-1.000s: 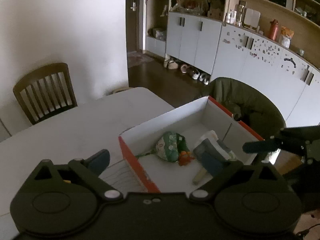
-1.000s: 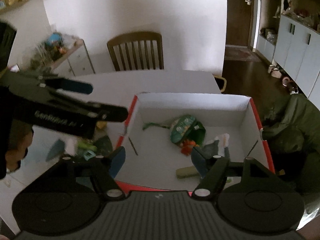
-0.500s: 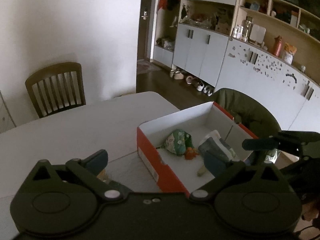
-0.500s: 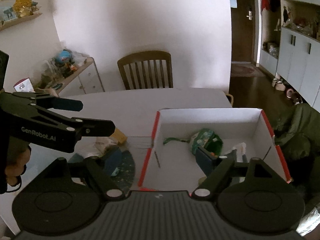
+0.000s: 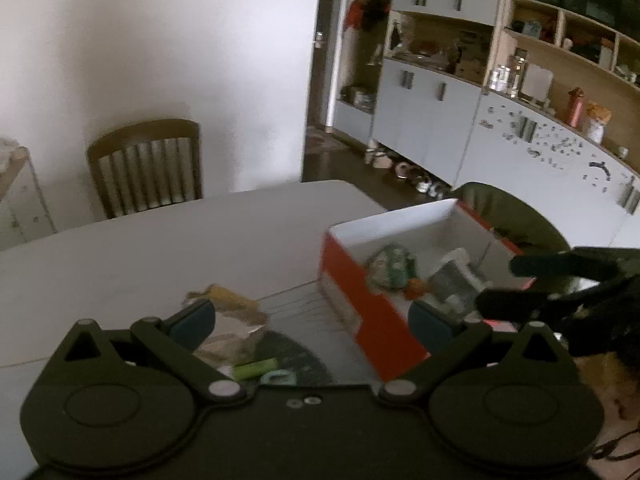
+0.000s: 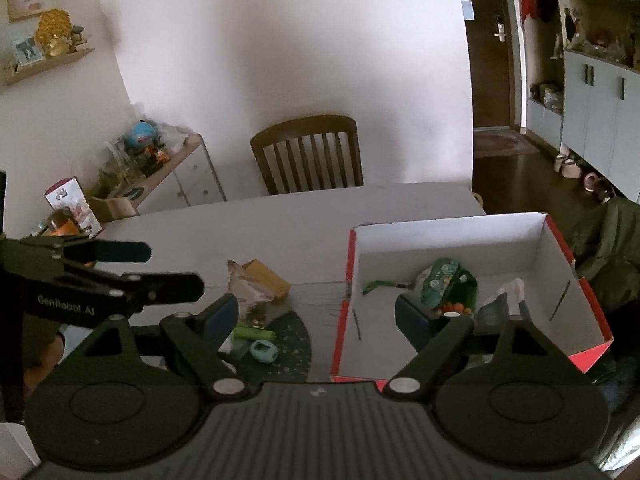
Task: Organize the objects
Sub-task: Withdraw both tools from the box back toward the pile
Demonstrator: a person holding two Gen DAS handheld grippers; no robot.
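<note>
A red-sided cardboard box point(image 6: 560, 248) point(image 5: 352, 280) with a white inside stands on the white table point(image 6: 280, 224). In it lie a green pouch point(image 6: 444, 280), a small orange thing point(image 6: 454, 307) and a grey-white packet point(image 6: 504, 300). Left of the box, on a dark round mat point(image 6: 292, 340), lie a crumpled foil bag point(image 6: 248, 292), a yellow pack point(image 6: 268, 276), a green tube point(image 6: 254, 334) and a teal tag point(image 6: 262, 350). My left gripper point(image 5: 312, 320) is open and empty above the mat. My right gripper point(image 6: 316, 316) is open and empty above the box's left wall.
A wooden chair point(image 6: 308, 152) stands at the table's far side. A low cabinet with clutter point(image 6: 160, 164) is at the left. A green padded chair point(image 5: 508, 208) sits behind the box. White cupboards point(image 5: 440, 120) line the far wall.
Both grippers have drawn back and to the left from over the box. The mat and its loose items have come into view. Both stay open and empty.
</note>
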